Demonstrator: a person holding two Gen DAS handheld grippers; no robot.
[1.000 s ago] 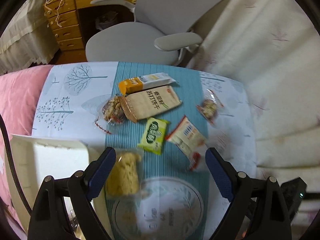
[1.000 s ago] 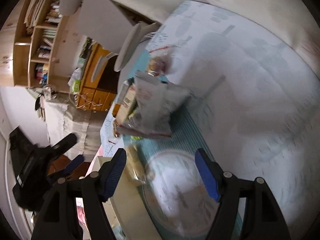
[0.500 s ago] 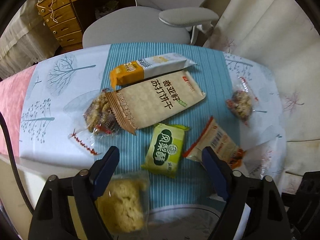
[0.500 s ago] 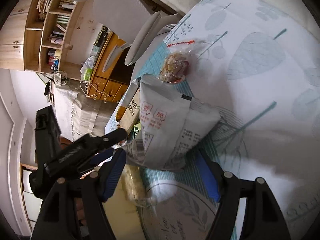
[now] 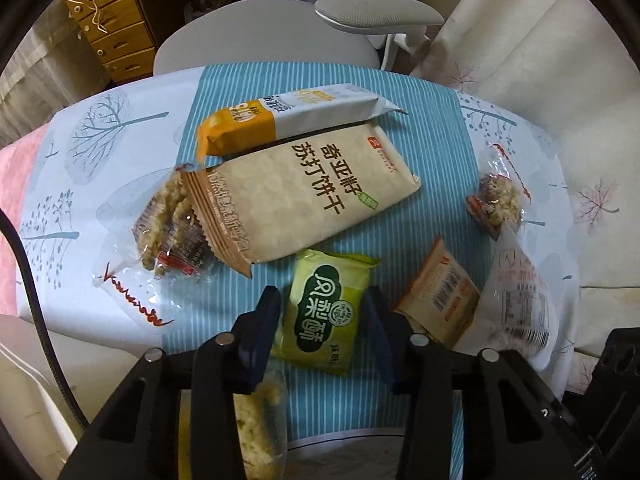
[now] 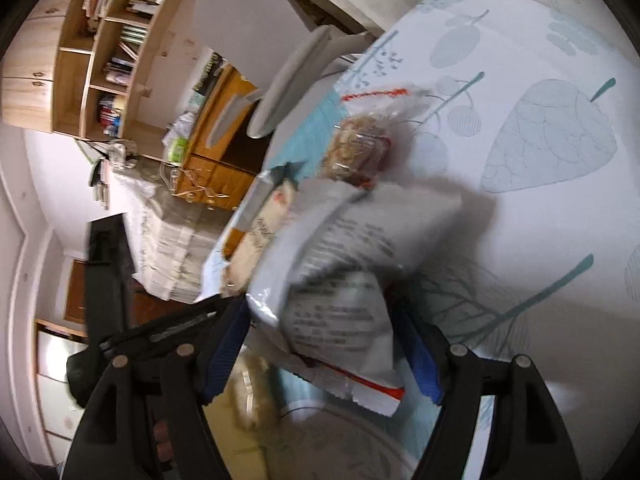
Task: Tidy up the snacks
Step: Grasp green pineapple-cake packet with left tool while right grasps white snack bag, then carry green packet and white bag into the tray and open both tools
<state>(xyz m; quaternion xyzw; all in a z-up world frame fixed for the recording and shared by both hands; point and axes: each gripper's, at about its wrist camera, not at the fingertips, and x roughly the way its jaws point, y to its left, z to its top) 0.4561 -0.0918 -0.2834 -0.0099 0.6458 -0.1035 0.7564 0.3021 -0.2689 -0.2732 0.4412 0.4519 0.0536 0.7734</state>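
Observation:
My left gripper (image 5: 324,322) is closed to the width of a small green snack packet (image 5: 325,316), one finger at each of its sides, on the blue striped cloth. Beyond it lie a tan cracker pack (image 5: 304,196), an orange-and-white bar pack (image 5: 288,116) and a clear bag of nut brittle (image 5: 168,228). My right gripper (image 6: 320,344) is open around the near end of a white-and-red snack bag (image 6: 340,280), which also shows in the left wrist view (image 5: 444,300). A second clear brittle bag (image 6: 360,148) lies beyond it.
A clear bag with a pale cake (image 5: 256,428) lies under my left gripper beside a round plate (image 5: 360,452). A white box (image 5: 24,368) sits at the left. A grey office chair (image 5: 256,40) and a wooden drawer unit (image 5: 116,32) stand past the table's far edge.
My left gripper moved forward and down and narrowed onto the green packet. My right gripper moved in until its fingers flank the white-and-red bag.

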